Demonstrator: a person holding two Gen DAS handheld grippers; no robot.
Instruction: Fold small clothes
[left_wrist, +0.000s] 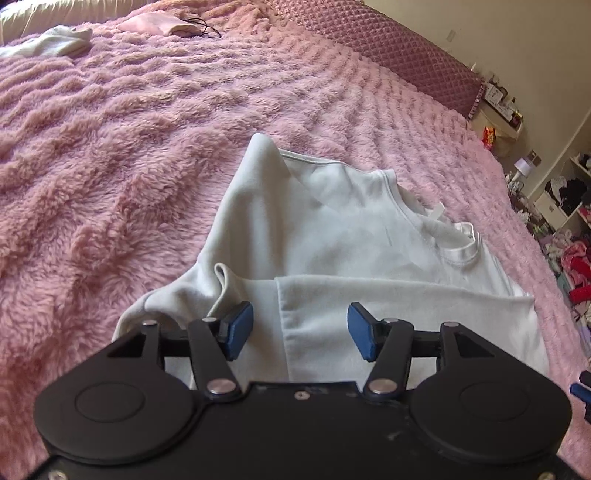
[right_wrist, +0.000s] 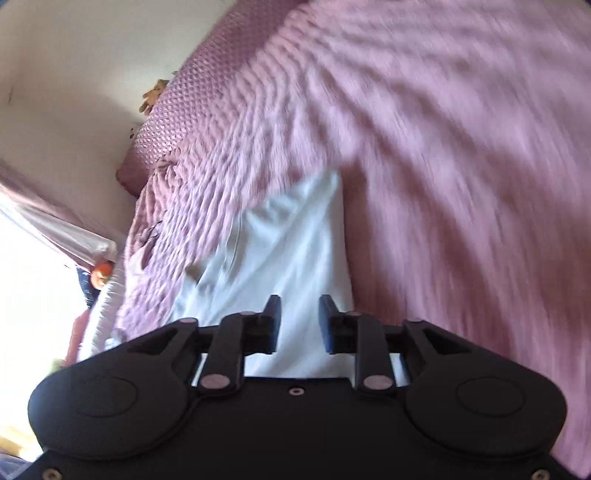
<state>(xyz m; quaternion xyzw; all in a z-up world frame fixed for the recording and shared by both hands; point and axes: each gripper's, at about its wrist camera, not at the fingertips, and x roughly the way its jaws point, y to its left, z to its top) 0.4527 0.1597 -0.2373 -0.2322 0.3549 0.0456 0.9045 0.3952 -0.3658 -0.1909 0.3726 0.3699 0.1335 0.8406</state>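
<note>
A small white garment (left_wrist: 325, 236) lies partly folded on the pink fluffy bedspread (left_wrist: 129, 147), its neckline with a tag toward the right and one flap laid across its near part. My left gripper (left_wrist: 300, 330) hovers over that near flap, open, with its blue pads (left_wrist: 240, 328) apart and nothing pinched between them. In the blurred right wrist view the same white garment (right_wrist: 280, 251) stretches away below my right gripper (right_wrist: 300, 323). Its dark pads (right_wrist: 273, 321) stand a narrow gap apart above the cloth, and I see nothing gripped between them.
Two more small garments lie at the far end of the bed, a white one (left_wrist: 55, 42) and a pink one (left_wrist: 155, 24) beside a dark cord. A quilted mauve headboard (left_wrist: 388, 48) runs along the right. Cluttered shelves and clothes (left_wrist: 569, 229) stand past the bed's right edge.
</note>
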